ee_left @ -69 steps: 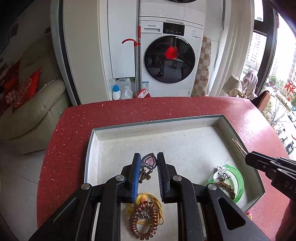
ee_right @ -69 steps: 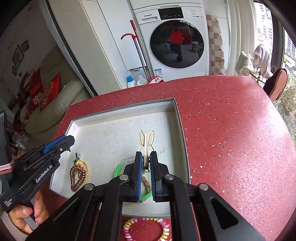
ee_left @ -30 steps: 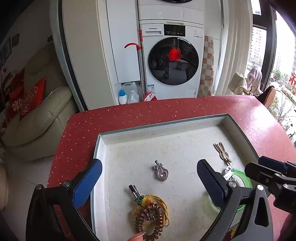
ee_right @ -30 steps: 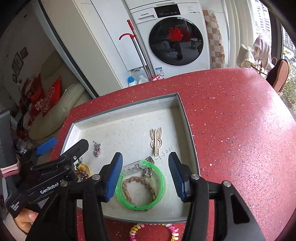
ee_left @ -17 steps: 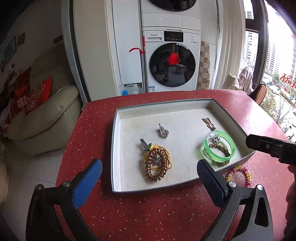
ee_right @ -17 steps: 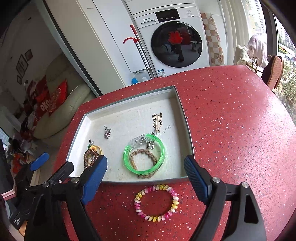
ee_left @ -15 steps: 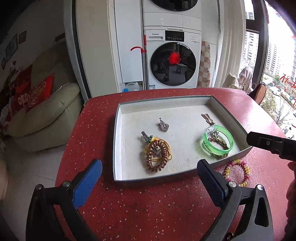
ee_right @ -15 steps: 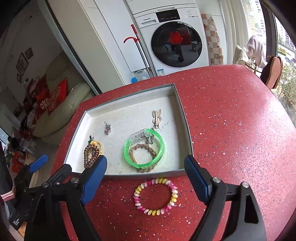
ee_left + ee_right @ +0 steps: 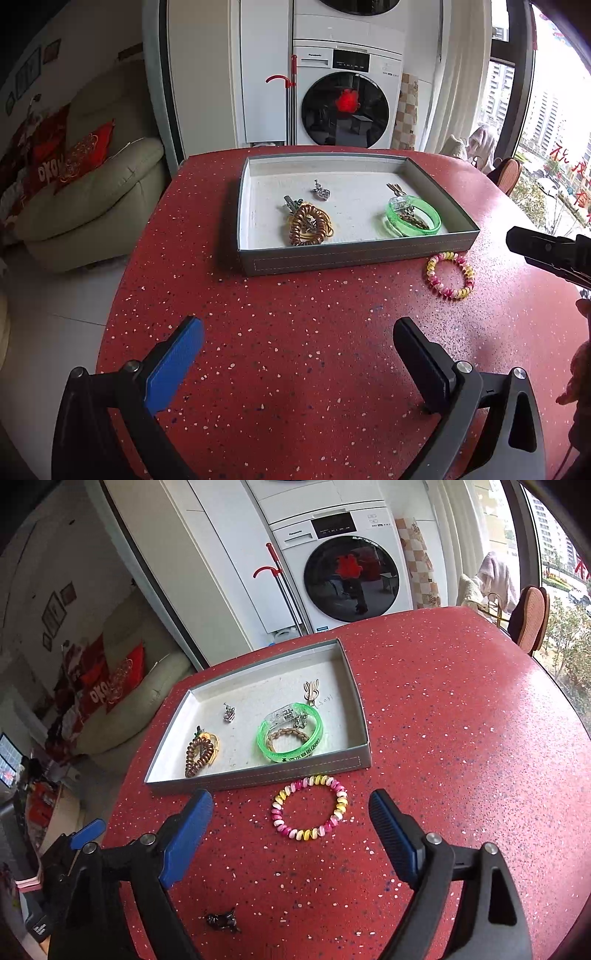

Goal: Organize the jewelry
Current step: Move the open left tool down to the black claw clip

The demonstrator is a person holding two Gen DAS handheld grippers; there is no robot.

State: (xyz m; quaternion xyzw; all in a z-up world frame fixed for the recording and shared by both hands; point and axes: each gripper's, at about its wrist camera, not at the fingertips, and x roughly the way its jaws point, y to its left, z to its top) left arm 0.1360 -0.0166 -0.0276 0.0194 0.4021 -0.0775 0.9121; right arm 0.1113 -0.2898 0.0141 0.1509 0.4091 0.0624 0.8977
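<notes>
A grey tray [image 9: 354, 254] [image 9: 258, 773] stands on the red table. In it lie a brown coil hair tie on yellow cord [image 9: 308, 225] [image 9: 199, 755], a heart pendant [image 9: 320, 191] [image 9: 229, 713], a green bangle [image 9: 413, 220] [image 9: 291, 733] around a braided ring, and a rabbit-ear clip [image 9: 311, 691]. A pink and yellow coil bracelet [image 9: 450, 275] [image 9: 309, 812] lies on the table in front of the tray. A small dark piece [image 9: 222, 920] lies nearer. My left gripper [image 9: 295, 365] and my right gripper [image 9: 291, 834] are open, empty, and back from the tray.
The table's [image 9: 295, 325] rounded edge drops off on the left to a sofa [image 9: 92, 199]. A washing machine [image 9: 351, 576] stands behind the table. A chair [image 9: 532, 620] is at the far right. My right gripper's tip shows at the right of the left wrist view [image 9: 546, 251].
Both grippers let go of the pendant and the rabbit-ear clip in the tray, opened wide, and pulled back and up from the tray. The bracelet and dark piece came into view.
</notes>
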